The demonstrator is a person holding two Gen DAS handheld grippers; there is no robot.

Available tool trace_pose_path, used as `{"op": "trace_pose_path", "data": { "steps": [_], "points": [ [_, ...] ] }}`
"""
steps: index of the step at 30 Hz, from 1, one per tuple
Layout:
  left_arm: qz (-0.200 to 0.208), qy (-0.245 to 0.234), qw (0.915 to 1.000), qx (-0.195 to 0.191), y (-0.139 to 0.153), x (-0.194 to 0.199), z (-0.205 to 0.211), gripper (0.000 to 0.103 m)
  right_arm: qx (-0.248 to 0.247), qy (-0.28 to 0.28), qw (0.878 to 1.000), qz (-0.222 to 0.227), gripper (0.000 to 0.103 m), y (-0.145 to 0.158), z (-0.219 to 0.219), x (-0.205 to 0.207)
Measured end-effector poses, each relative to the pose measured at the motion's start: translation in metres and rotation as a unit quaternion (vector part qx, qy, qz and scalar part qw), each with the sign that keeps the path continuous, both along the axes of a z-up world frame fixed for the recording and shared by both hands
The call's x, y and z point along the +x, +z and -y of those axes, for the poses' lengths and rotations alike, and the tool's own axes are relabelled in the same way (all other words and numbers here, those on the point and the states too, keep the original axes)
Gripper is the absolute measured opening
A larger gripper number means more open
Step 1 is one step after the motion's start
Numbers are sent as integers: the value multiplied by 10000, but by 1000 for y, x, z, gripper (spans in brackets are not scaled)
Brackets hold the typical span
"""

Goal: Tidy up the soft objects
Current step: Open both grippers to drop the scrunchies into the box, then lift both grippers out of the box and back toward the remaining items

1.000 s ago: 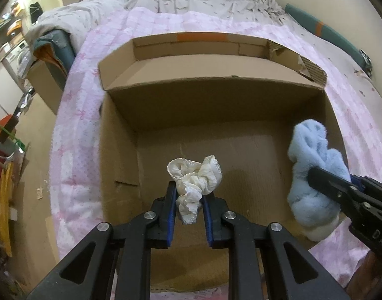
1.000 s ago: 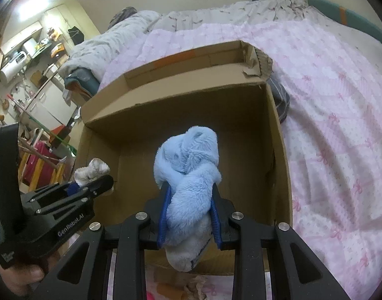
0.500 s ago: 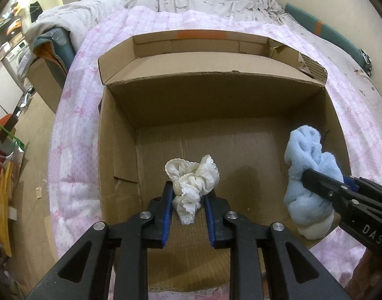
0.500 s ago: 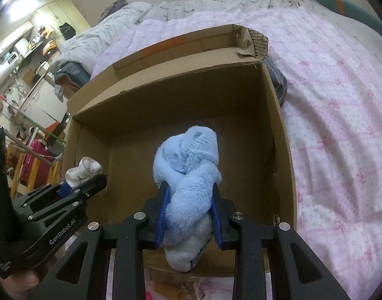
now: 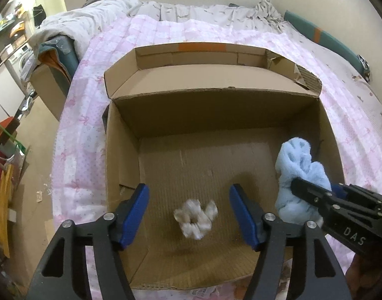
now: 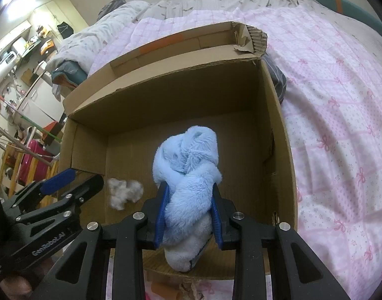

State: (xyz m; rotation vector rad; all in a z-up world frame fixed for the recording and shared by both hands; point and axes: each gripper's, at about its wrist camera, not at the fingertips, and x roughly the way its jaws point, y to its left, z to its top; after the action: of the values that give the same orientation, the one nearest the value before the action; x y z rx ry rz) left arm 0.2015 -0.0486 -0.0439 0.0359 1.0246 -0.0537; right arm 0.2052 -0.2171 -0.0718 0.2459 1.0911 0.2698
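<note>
Left gripper (image 5: 188,212): jaws just sprang wide, nothing held
Frilly white cloth bundle (image 5: 195,218): released, blurred, lower centre inside the open brown cardboard box (image 5: 216,110)
Right gripper (image 6: 188,215): clamped on the fluffy light-blue sock roll (image 6: 188,165), above the box
Meaning: one item delivered, blue roll probably next

The left tool (image 5: 188,210) has just been opening: its blue pads (image 5: 136,215), a second ago pinched on the small white frilly fabric bundle (image 5: 194,218), now stand wide apart at about 9 and 3 o'clock of it and touch it nowhere. The bundle has left the pads and shows blurred, low between them, over the floor of the open brown cardboard box (image 5: 121,155); whether it already rests there cannot be told. In the right wrist view it has gone from the left tool's tip to 3 o'clock of that tip (image 6: 124,192).
</note>
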Motion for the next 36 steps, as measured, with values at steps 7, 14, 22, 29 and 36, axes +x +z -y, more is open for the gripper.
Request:
{"op": "trace_pose_path", "data": {
  "steps": [7,14,22,29,36],
  "points": [
    [37,40,10000,31,1,0,-2,64,17,-19,10000,0,36,-1,0,0],
    [218,113,9997,78,8,-5,-2,64,105,-48,9997,203,66,6,2,-1],
    [276,62,9996,100,14,-8,-1,64,196,-14,9981,591,101,23,1,-4],
    [265,91,9995,130,15,-11,-3,64,-124,69,9970,766,103,27,-2,-7],
    [381,183,9991,105,27,-21,-11,64,-69,-87,9966,820,103,32,9,-11]
  ]
}}
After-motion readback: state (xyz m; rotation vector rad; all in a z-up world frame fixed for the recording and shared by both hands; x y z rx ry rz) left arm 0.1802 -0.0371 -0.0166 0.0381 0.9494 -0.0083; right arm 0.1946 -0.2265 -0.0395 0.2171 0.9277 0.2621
